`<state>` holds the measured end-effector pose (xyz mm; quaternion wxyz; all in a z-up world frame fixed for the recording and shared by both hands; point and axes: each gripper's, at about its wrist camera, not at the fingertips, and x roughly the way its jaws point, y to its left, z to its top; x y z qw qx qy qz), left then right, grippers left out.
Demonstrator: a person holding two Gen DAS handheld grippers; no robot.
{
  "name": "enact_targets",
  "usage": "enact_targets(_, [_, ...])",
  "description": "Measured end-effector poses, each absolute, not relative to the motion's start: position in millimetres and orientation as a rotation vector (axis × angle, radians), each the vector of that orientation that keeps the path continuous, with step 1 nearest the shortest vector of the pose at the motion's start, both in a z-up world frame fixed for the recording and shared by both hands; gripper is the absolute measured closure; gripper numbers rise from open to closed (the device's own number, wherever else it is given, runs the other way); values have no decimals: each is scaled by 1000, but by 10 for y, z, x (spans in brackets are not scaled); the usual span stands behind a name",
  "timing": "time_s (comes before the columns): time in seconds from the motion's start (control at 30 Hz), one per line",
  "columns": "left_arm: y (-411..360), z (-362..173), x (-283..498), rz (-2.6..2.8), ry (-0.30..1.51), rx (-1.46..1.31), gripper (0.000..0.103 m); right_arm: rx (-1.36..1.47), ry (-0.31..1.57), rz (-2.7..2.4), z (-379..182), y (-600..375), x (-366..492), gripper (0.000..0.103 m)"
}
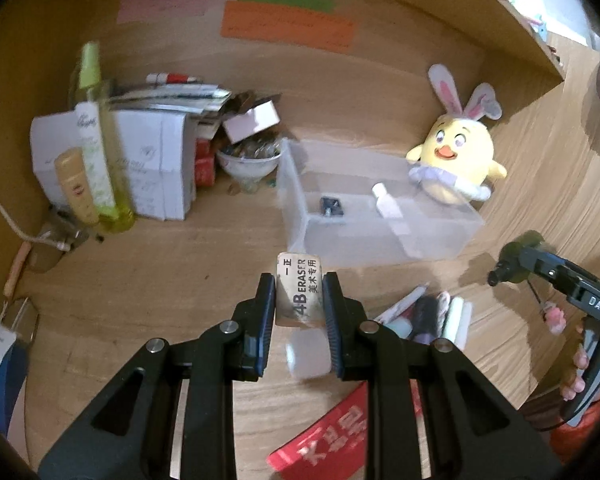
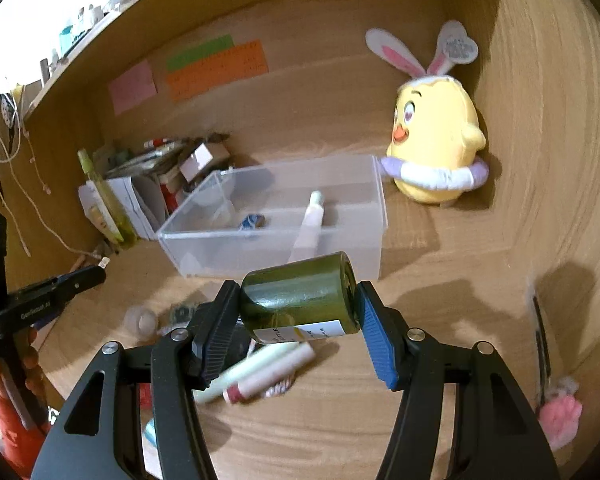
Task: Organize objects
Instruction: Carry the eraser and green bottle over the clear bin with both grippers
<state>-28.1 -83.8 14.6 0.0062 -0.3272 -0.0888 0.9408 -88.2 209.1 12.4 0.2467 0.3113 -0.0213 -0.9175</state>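
My left gripper (image 1: 299, 300) is shut on a worn white 4B eraser (image 1: 300, 292), held above the wooden desk just short of the clear plastic box (image 1: 296, 208). My right gripper (image 2: 298, 312) is shut on a dark green bottle (image 2: 300, 294) lying sideways between its pads, also in front of the clear box (image 2: 204, 252). Inside the box lie a white tube (image 2: 310, 224) and a small dark blue object (image 2: 252, 222). In the left wrist view the right gripper (image 1: 500, 272) and its bottle show at the right edge.
A yellow chick plush (image 2: 432, 136) with rabbit ears stands right of the box. Bottles (image 1: 96, 152), white cartons (image 1: 152, 164) and a bowl (image 1: 246, 164) crowd the back left. Pens and tubes (image 2: 260, 376) lie beneath the grippers, with a small clear cup (image 2: 142, 320), a red packet (image 1: 332, 436) and a pink charm (image 2: 560, 412).
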Motion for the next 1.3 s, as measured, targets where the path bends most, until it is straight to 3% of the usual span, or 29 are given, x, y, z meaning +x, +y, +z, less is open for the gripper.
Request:
enact_targets(0.57, [-573,418,-841,2937,-212,-952,79,786,-43,-2492,307,1910,-1431,48])
enact_targets(1.3, [-446,129,-1750,2747,-217,-1195,79,923,59,-2443,57,1493,-2121,48])
